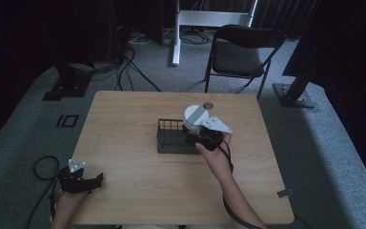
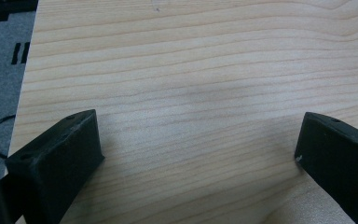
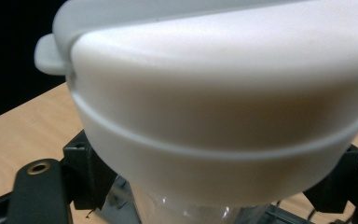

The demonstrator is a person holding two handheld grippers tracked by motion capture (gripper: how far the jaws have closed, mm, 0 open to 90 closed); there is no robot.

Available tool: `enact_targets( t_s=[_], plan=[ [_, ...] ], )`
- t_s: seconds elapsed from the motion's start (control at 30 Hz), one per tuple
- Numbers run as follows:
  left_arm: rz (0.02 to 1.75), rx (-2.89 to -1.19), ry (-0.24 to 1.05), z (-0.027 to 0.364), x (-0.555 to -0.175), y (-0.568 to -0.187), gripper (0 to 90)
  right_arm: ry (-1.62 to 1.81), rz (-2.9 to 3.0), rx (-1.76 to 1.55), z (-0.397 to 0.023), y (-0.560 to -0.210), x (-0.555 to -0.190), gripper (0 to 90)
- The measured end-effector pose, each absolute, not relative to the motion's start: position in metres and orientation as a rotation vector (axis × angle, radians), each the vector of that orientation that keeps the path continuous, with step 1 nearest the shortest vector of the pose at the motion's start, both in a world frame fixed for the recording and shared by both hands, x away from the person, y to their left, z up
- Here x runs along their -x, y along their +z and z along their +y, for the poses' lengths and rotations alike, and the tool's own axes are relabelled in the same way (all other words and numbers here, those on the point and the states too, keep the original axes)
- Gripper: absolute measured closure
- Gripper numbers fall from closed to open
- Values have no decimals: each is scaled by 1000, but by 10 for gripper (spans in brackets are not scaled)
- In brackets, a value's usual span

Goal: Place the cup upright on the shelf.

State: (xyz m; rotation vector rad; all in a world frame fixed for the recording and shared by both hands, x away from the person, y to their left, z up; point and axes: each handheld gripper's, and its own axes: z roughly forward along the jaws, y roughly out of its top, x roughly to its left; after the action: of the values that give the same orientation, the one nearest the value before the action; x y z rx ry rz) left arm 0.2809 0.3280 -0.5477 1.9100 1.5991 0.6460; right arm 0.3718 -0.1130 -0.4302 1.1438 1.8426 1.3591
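My right gripper (image 1: 201, 137) is shut on a clear jar with a big white lid (image 1: 195, 114), holding it upright over the right end of a black wire basket (image 1: 167, 138) in the middle of the table. In the right gripper view the white lid (image 3: 223, 93) looms close, the clear body (image 3: 186, 212) drops below it, and my right gripper (image 3: 212, 189) presses a black jaw on each side of it. My left gripper (image 1: 96, 180) rests at the table's front left corner. It is open, with only bare wood between the jaws of the left gripper (image 2: 198, 135).
The wooden table (image 1: 124, 119) carries a small dark round object (image 1: 208, 105) just behind the jar. A black folding chair (image 1: 245, 47) stands beyond the far edge. Cables lie on the grey carpet at the left (image 1: 43, 167).
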Motion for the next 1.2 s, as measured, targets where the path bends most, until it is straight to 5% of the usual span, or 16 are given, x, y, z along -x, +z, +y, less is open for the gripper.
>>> enact_targets(
  t_s=[1.2],
  plan=[
    [1599,-1909,646,328,-281,-548,6,1080,1831,-1379,-94,-469,-410,183]
  ],
)
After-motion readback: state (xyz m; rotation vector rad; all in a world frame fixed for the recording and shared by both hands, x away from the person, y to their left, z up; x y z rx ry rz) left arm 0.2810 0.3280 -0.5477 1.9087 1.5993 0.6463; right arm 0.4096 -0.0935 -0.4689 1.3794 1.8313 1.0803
